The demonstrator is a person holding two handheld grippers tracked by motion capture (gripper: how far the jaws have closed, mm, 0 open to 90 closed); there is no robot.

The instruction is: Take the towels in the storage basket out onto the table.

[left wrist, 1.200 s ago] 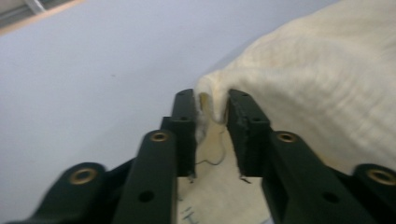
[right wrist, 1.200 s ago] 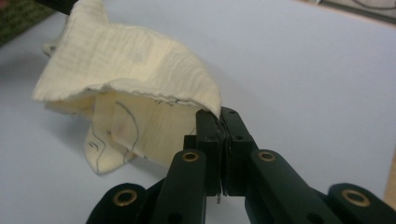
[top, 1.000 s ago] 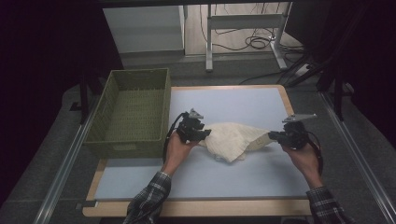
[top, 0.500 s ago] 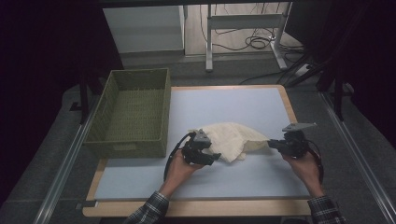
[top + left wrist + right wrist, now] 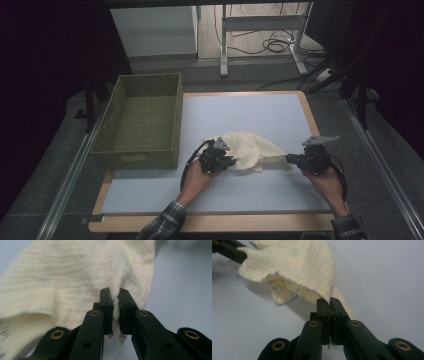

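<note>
Cloth [image 5: 248, 149] on pale blue table [image 5: 260, 112], left gripper [image 5: 226, 162] and right gripper [image 5: 291, 159] each clamped on it, beside woven basket [image 5: 140, 120].

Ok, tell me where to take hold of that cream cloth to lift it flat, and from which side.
Grip the cream cloth at its two opposite outer ends, coming in low and level from each side. It lies bunched on the table, tapering to a thin point on the right, so pinched edges spread it. The left gripper and right gripper are already shut on those ends.
</note>
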